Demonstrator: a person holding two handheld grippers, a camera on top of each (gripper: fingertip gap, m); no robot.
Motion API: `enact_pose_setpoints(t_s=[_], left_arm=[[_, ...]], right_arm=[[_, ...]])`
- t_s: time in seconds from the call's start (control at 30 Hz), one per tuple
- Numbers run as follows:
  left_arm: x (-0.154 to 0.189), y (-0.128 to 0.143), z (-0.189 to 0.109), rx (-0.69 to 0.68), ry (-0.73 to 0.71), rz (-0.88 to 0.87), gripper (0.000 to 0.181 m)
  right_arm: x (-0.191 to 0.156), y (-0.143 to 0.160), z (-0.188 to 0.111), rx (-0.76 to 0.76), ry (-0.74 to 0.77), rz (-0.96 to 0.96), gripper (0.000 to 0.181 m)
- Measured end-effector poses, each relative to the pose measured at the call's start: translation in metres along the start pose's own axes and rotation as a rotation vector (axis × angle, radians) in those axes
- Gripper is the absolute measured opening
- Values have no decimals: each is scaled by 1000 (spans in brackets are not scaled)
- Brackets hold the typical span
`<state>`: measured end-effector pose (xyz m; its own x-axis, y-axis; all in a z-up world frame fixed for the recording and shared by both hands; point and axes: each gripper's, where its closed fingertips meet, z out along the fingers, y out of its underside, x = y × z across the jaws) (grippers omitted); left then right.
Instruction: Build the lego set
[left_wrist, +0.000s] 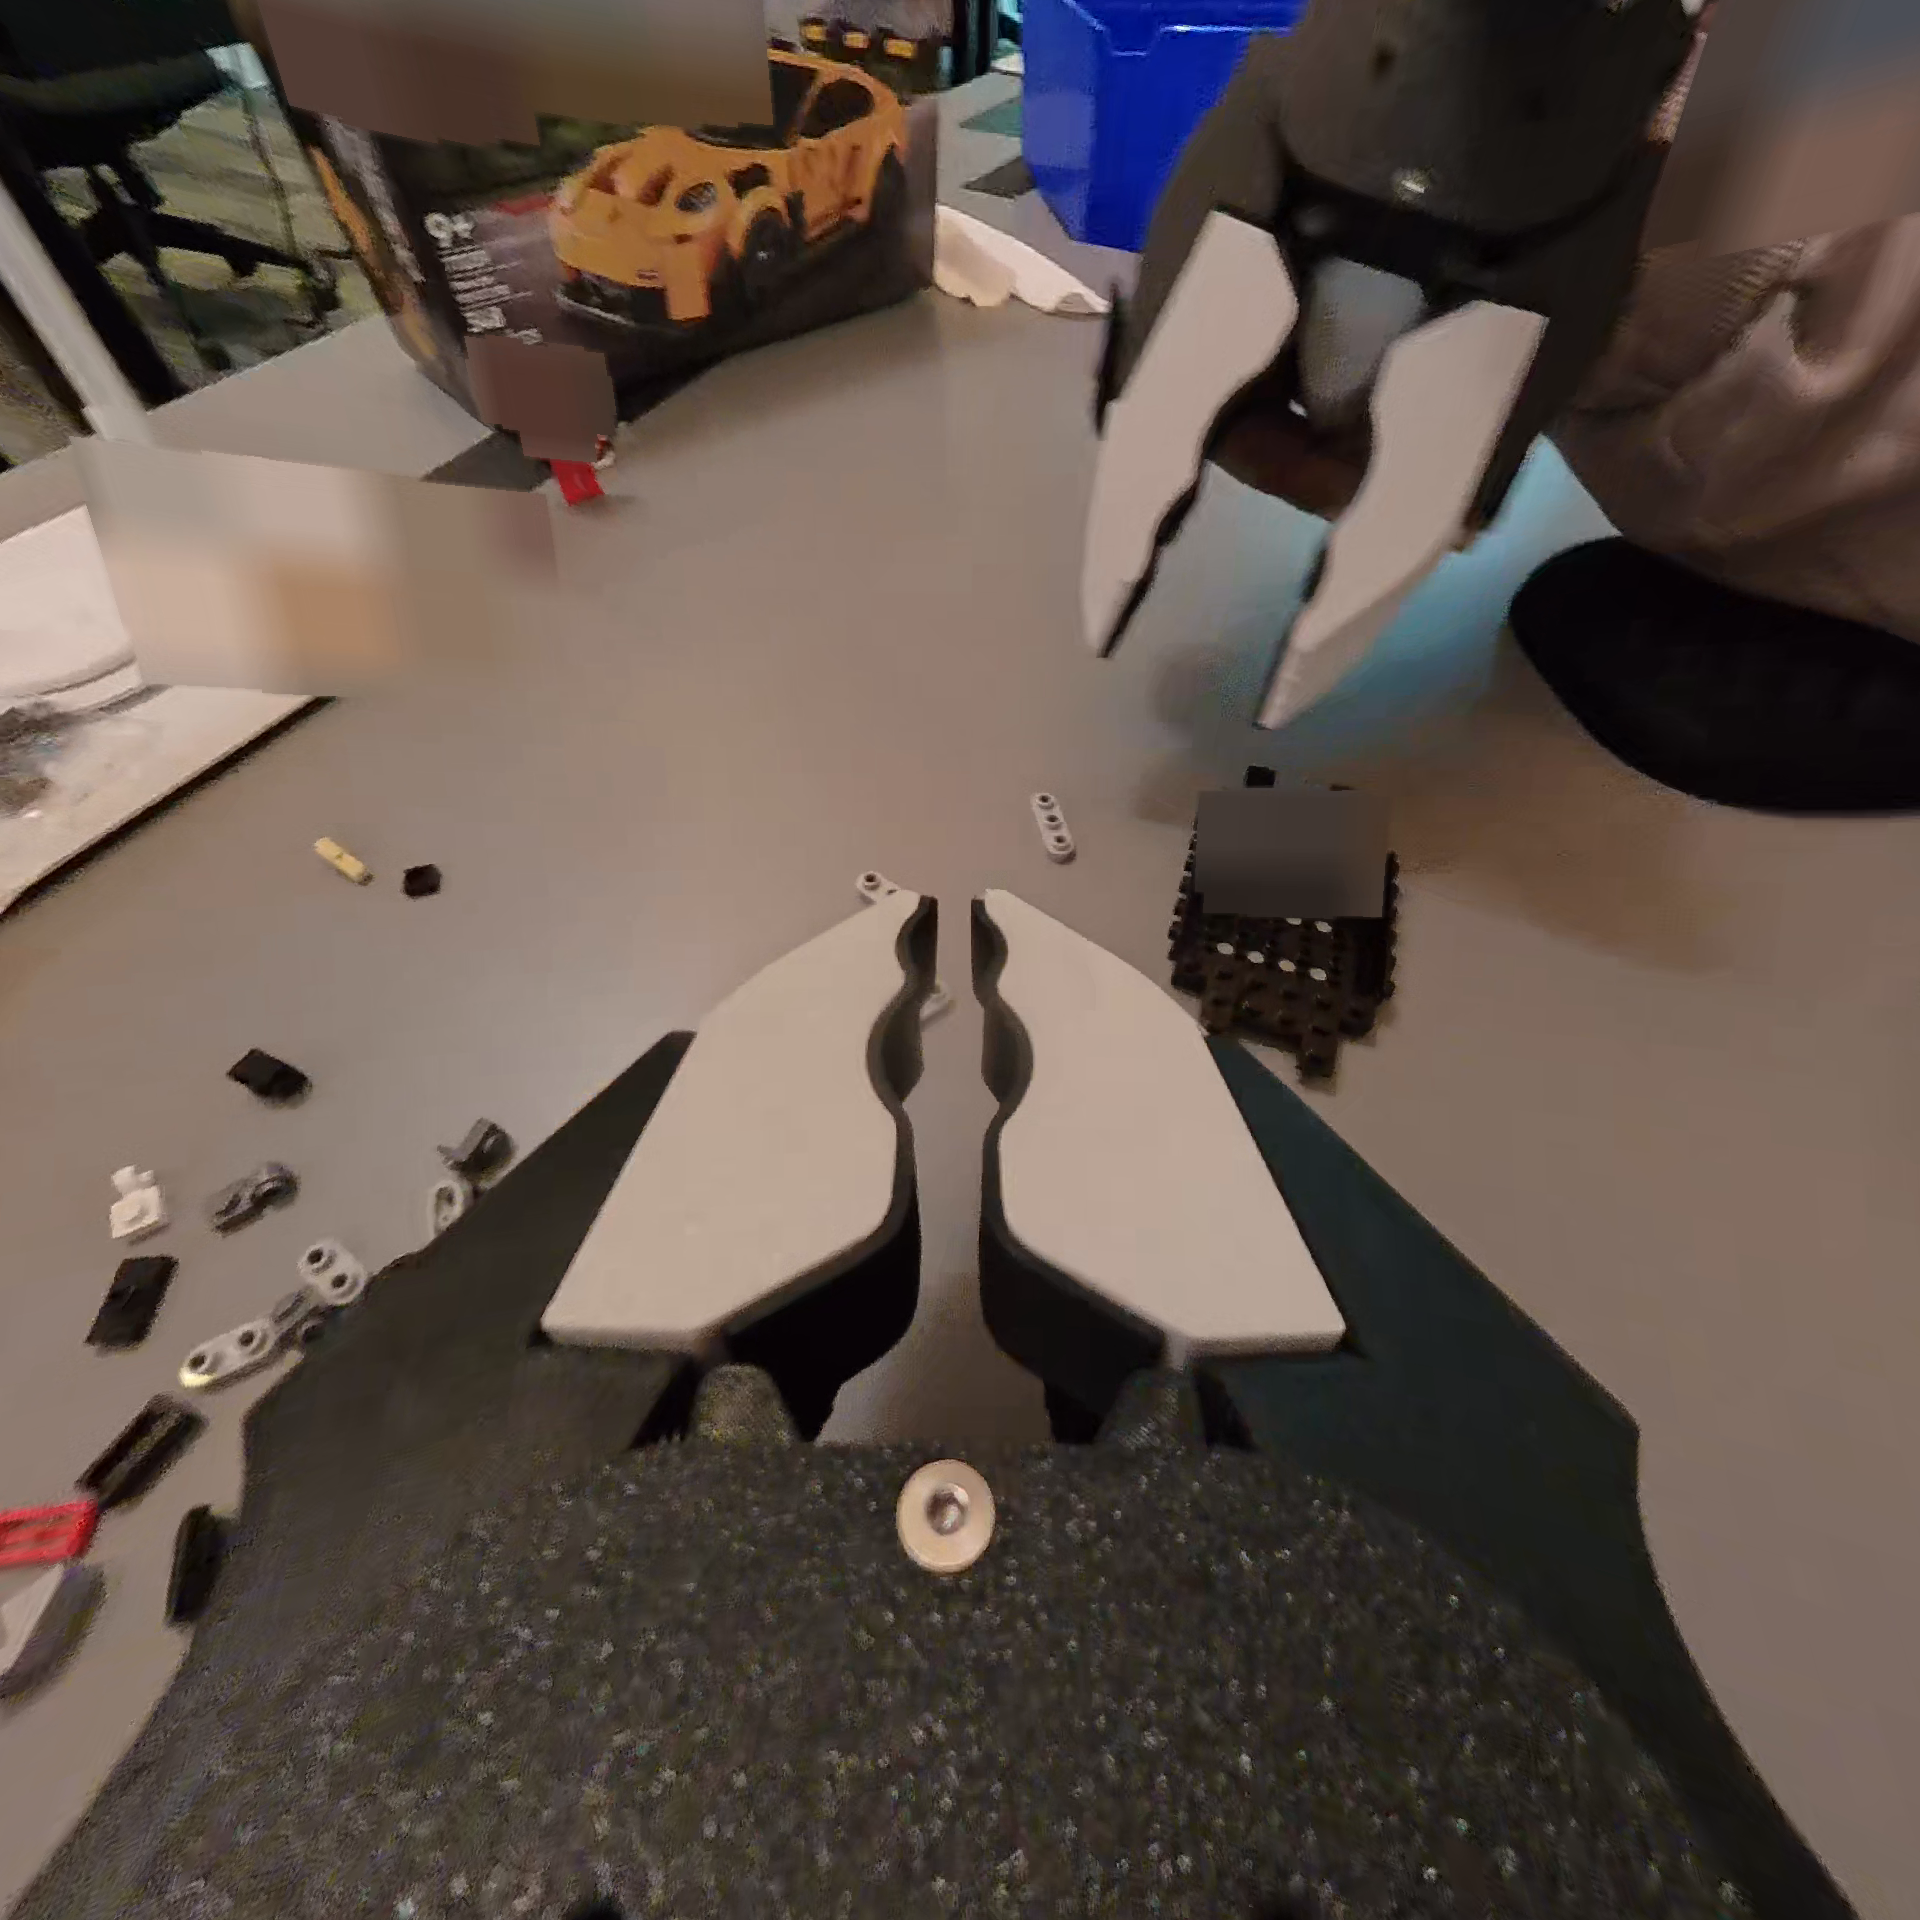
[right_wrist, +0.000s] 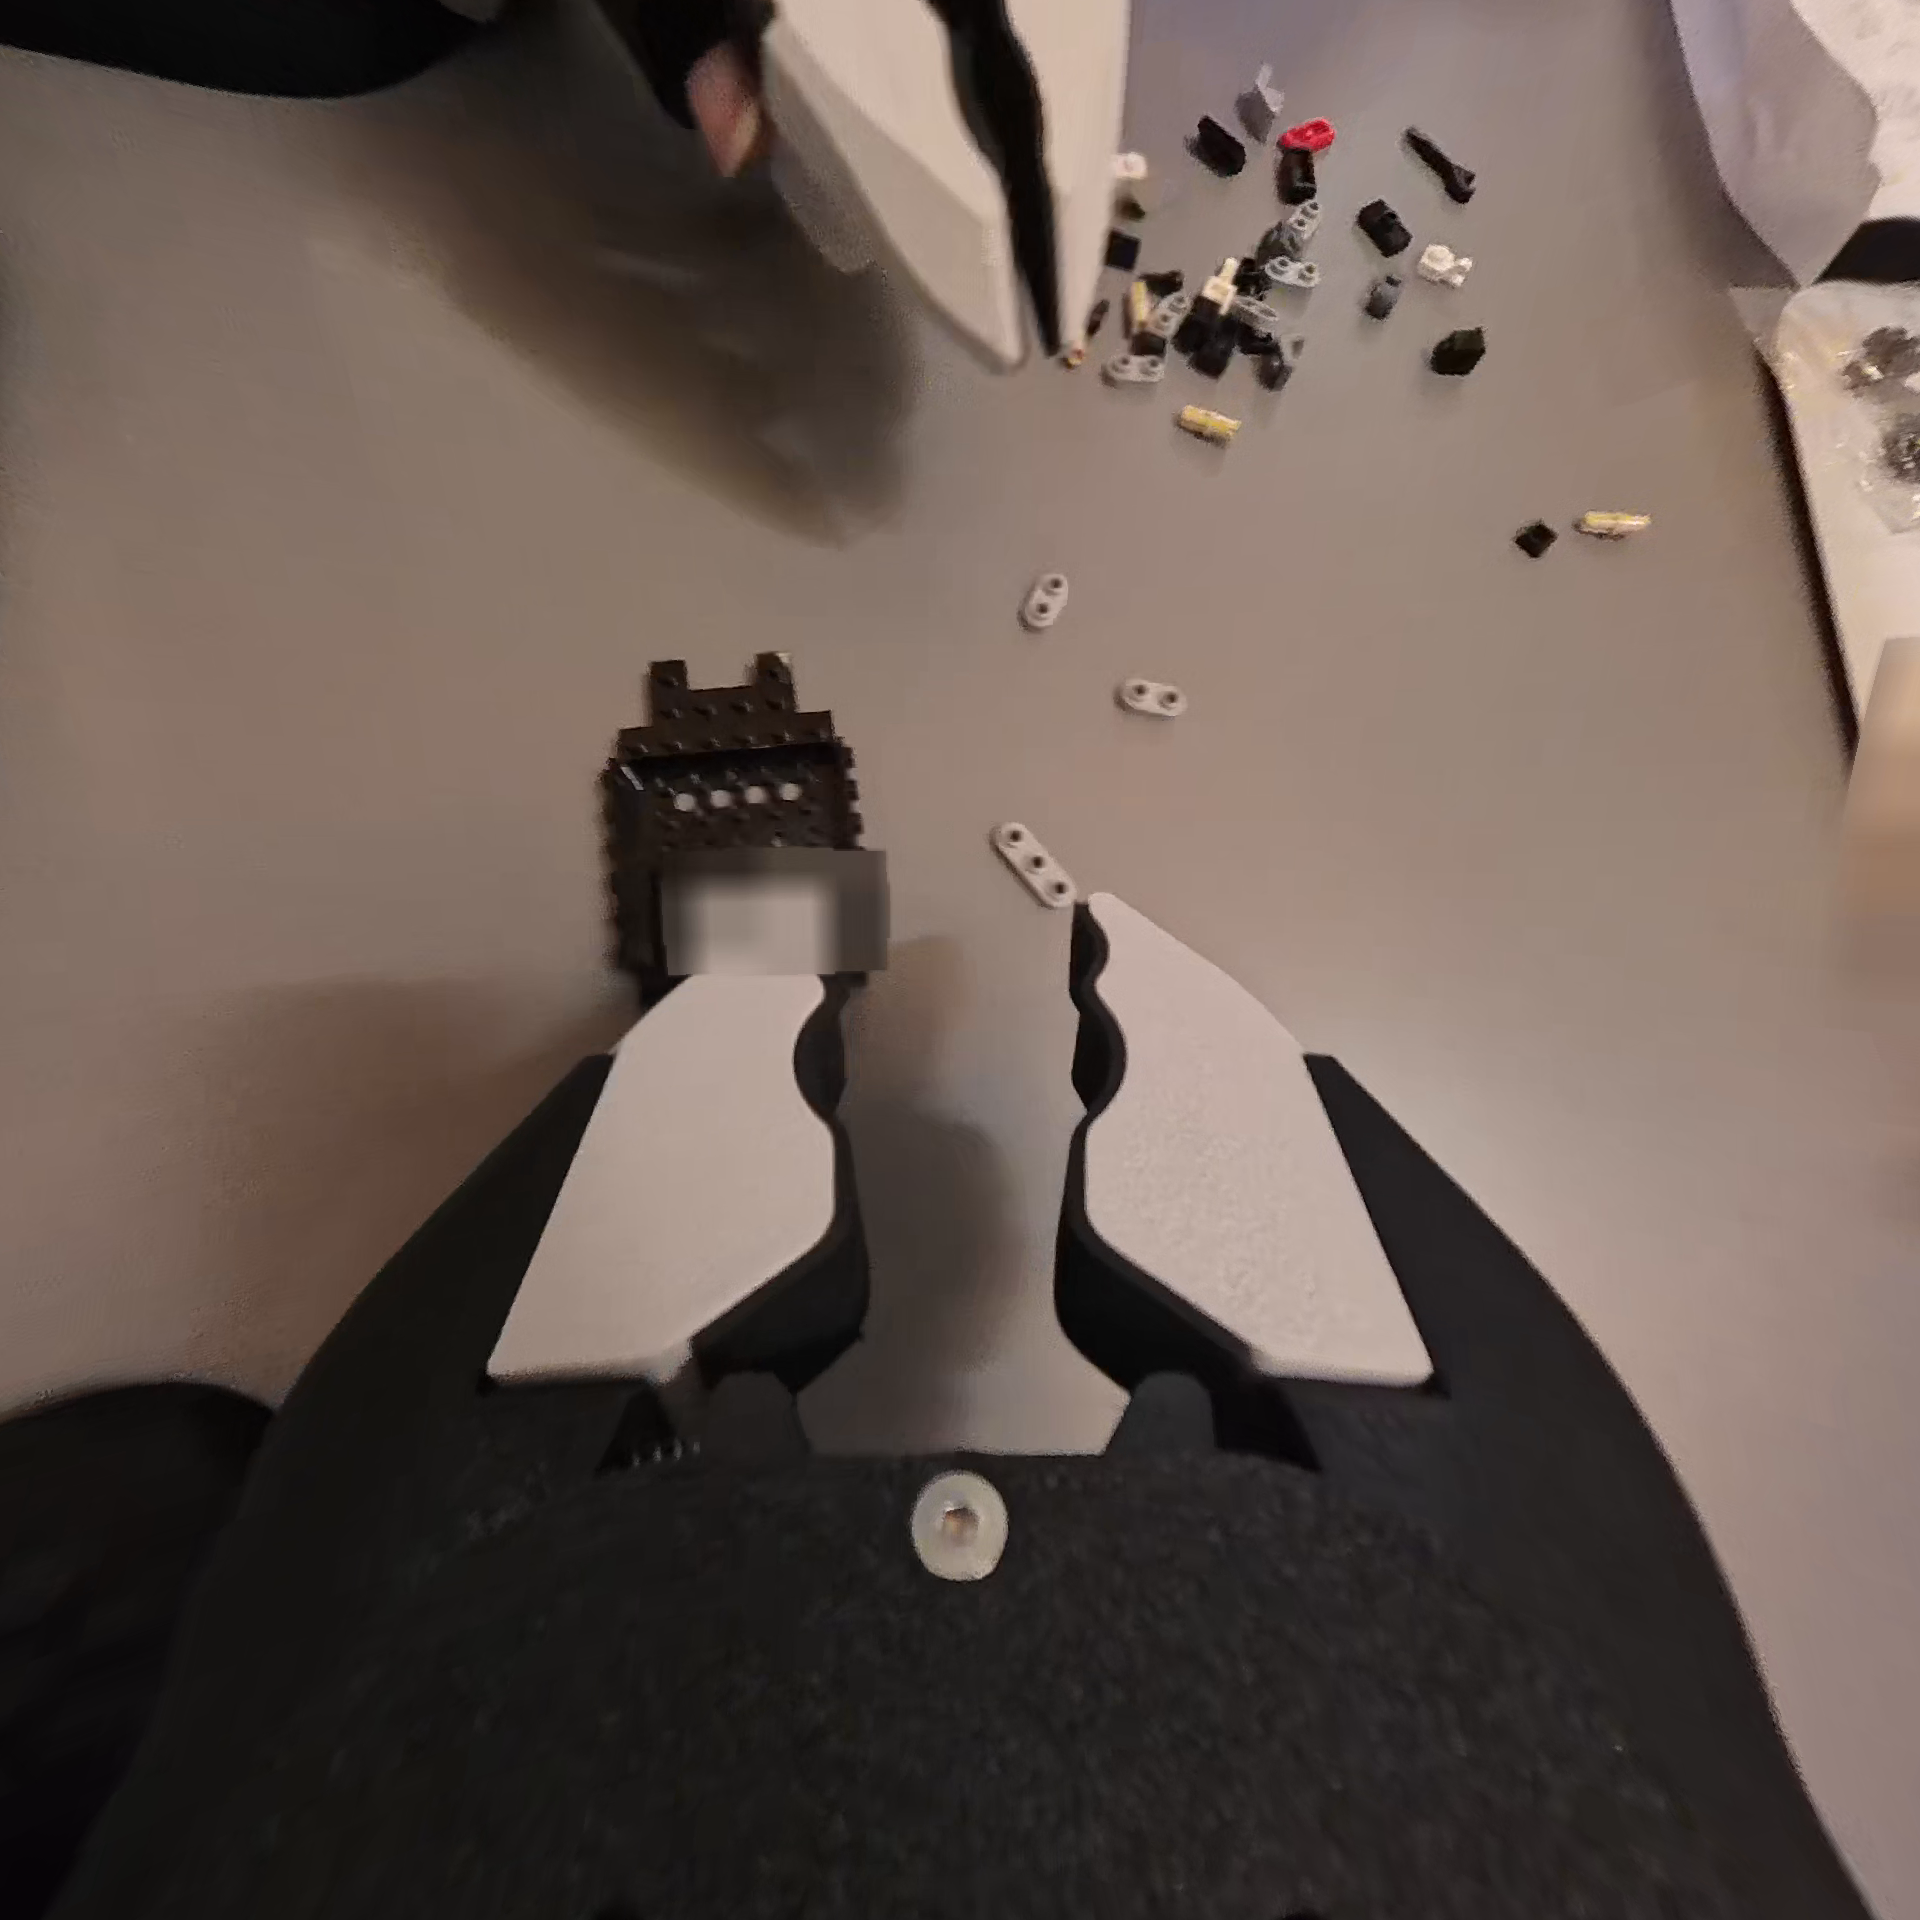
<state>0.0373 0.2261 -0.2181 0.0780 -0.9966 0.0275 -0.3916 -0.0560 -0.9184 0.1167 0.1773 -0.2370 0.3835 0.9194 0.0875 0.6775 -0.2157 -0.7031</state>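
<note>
Right under the lens, my left gripper (left_wrist: 954, 906) hangs low over the grey table (left_wrist: 727, 675), its fingers nearly closed, just a thin slit between the tips and nothing held. Off to its left, loose pieces (left_wrist: 249, 1195) lie scattered, black and grey, well apart from the build. Just past my left fingertip a small grey plate (left_wrist: 878, 885) peeks out, touching or nearly so. Moving right, a three-hole grey plate (left_wrist: 1051, 827) lies with its long axis running away from me, slightly slanted. Further right sits the black lego base (left_wrist: 1283, 987), studs up, flat on the table. Above it my right gripper (left_wrist: 1195, 665) hovers, fingers parted wide, empty. From its own view the three-hole plate (right_wrist: 1034, 864) sits just off the right fingertip (right_wrist: 1112, 935), so I reckon the right side is nearer for that pick, with the base (right_wrist: 727, 800) immediately left.
</note>
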Motion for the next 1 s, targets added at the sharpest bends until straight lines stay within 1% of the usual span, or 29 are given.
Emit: enact_pose_setpoints(t_s=[0.07, 0.13, 0.2, 0.23, 0.27, 0.4, 0.5, 0.57, 0.67, 0.73, 0.8, 0.83, 1.0], left_arm=[[-5, 0, -2, 8, -33, -20, 7], [-8, -1, -3, 20, -50, -30, 7], [-8, -2, -2, 29, -55, -15, 1], [-7, -1, -1, 28, -50, -3, 0], [-6, 0, 1, 21, -44, 5, 0], [2, 3, 8, 1, -14, 20, 0], [6, 4, 9, 2, 0, 40, 0], [8, 4, 9, 4, 5, 47, 0], [8, 3, 9, 12, 5, 62, 0], [10, 3, 10, 14, 7, 77, 0], [10, 3, 9, 16, 0, 89, 0], [11, 2, 9, 18, 0, 95, 0], [16, 3, 10, 9, 30, 83, 0]], right_arm=[[-14, 4, 3, 5, -6, 24, 47], [-26, 12, 7, -18, -3, 32, 49], [-35, 22, 11, -48, 1, 45, 54], [-38, 24, 13, -40, -2, 59, 54], [-39, 22, 13, -14, -7, 74, 54], [-41, 23, 13, -30, -18, 73, 57], [-43, 21, 7, -21, -32, 86, 57], [-45, 24, 6, -48, -34, 89, 61], [-50, 28, 14, -100, -41, 80, 68], [-50, 32, 19, -136, -30, 59, 67], [-50, 28, 20, -120, -29, 49, 51], [-49, 28, 21, -120, -29, 35, 49], [-50, 26, 22, -122, -120, -39, 49]])
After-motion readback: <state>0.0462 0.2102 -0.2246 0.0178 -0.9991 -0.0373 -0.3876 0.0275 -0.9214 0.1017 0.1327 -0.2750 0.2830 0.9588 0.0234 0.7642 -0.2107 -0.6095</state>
